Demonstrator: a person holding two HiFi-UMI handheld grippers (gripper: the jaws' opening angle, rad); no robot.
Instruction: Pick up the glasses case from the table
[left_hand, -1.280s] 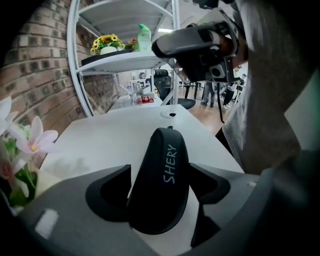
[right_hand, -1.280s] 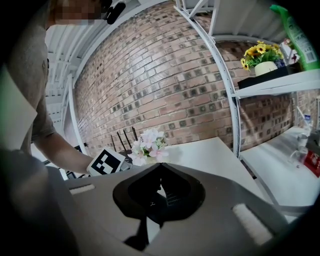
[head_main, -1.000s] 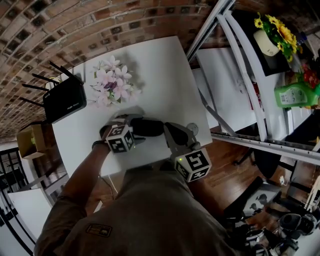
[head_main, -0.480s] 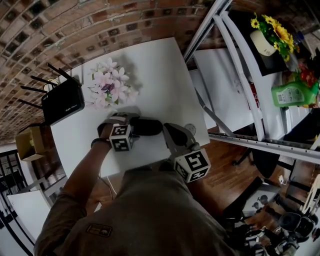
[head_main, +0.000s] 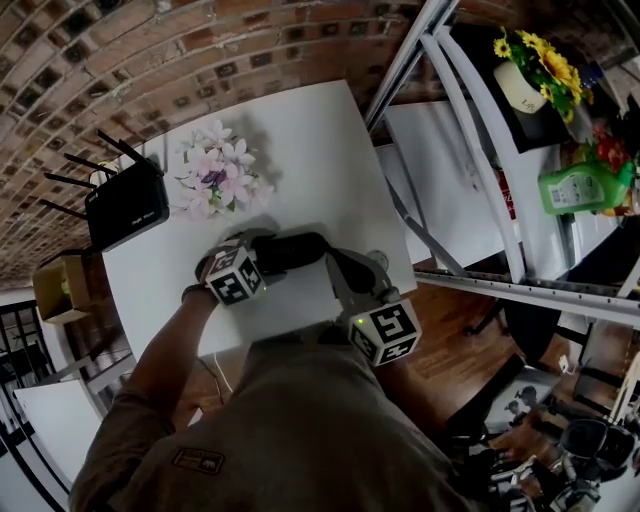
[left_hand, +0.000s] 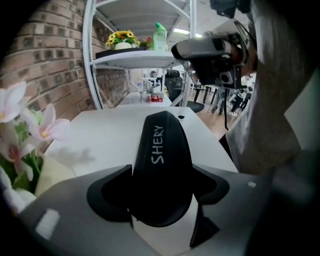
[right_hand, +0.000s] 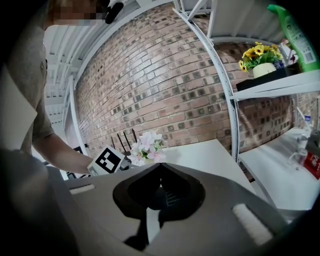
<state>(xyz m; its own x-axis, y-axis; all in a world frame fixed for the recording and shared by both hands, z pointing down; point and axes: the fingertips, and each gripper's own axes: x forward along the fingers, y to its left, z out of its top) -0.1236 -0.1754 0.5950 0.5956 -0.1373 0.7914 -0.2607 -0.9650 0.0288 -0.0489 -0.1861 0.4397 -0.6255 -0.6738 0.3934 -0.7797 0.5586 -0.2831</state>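
Pinching the black glasses case (left_hand: 162, 150) across its near end with the left tongs (left_hand: 161, 175), just narrowed onto both rounded flanks and seemingly in contact there. Case position: lengthwise away from the grip on the white desk (head_main: 330, 140), with a bunch of pale artificial flowers (head_main: 220, 170) near on one side. Impossible to say whether already clear of the surface. Right tongs (right_hand: 161, 165) pressed together and empty, hovering near the far end of the case but apart from it. Likely trouble from here, as a judgement: holding a smooth, domed hard shell by one end only. Hence the risk of a squirt forward out of the grip under more squeeze. Or of a droop of the long free end on the lift and a twist out of the pads. Risking also a drop back onto the desk and a skid toward the edge ahead, on the shelf side, then down to the wooden floor. Could brush the flowers with a swing toward them during the raise, toppling the bunch. Could clip the free end against the idle right tongs, so close by, and lever the case loose. Safest course, again only a judgement: confirm a firm hold before any rise, then go straight up, slowly, level, with the right tongs drawn aside.
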